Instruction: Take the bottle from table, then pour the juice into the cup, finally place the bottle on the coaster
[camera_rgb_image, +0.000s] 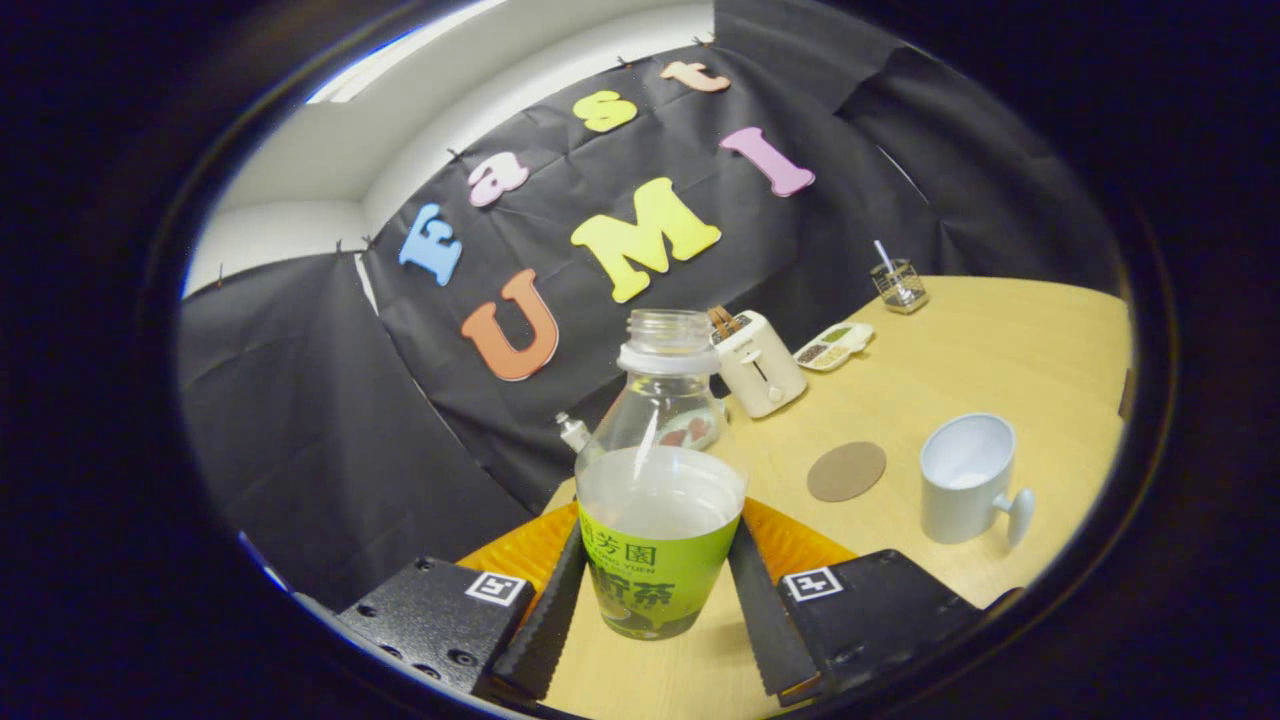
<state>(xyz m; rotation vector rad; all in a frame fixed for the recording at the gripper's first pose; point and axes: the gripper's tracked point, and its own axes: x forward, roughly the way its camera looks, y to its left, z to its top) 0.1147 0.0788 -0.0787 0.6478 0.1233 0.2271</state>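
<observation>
From my seat I see the gripper (655, 600) clamped on the bottle (660, 480), one finger pressed against each side of its labelled lower body, so the bottle sits squarely between them. The whole scene is tilted, and the bottle looks lifted a little above the counter (1000, 340), though I cannot say for sure that its base is clear of the wood.

Ahead and to the right the pale wooden counter is open: the round brown coaster (846, 471) lies flat just beyond the right finger, with bare wood around it, and the white cup (968, 480) stands a bit further right, its handle pointing toward me and its mouth open. Coaster and cup are near each other but apart. Farther back a cream toaster (758, 362), a small divided tray (833, 345) and a wire holder (900, 285) line the counter's far side, close to the black cloth wall (300, 400). The counter's curved edge runs just left of the bottle, and an orange mat (790, 540) shows under the fingers.

The bottle is clear plastic, uncapped, with a white neck ring and a green label around its lower part. Its liquid level reaches about to the top of the label.
</observation>
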